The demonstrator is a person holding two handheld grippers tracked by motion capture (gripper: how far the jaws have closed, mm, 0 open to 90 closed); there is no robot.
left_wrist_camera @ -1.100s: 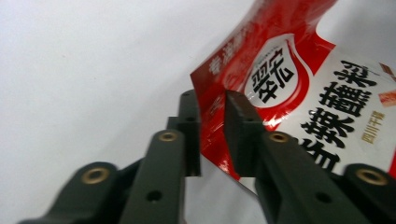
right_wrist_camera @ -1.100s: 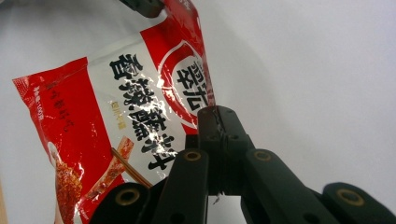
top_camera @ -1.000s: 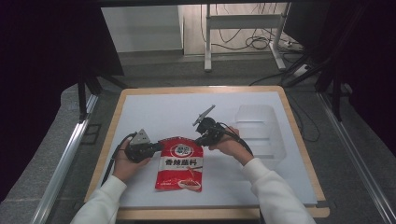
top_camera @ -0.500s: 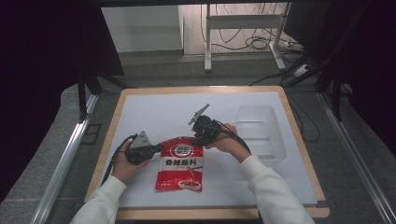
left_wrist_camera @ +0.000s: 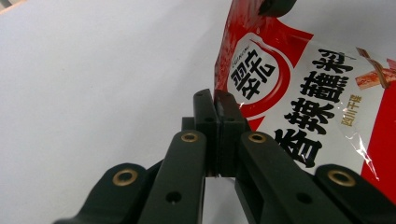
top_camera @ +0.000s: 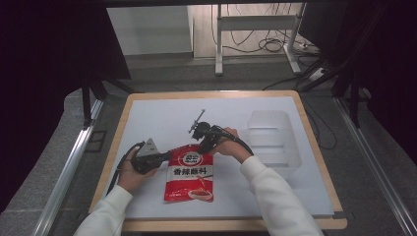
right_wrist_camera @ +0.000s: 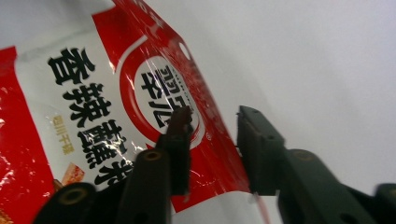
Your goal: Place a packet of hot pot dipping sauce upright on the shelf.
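Red sachet [top_camera: 192, 176] with white panel, black characters and glossy crinkled film lies flat on white table [top_camera: 162, 118] — left gripper [left_wrist_camera: 217, 121] clamped on its edge, right gripper [right_wrist_camera: 210, 140] spread astride its top corner.

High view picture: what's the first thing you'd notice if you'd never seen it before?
Your eye goes first to the bright red packet with big black writing, lying near the front middle of the white table. A person's two hands reach to its top corners: the left gripper is pinched shut at its edge, and the right gripper is open astride the other edge. A clear plastic tray sits on the table to the right.
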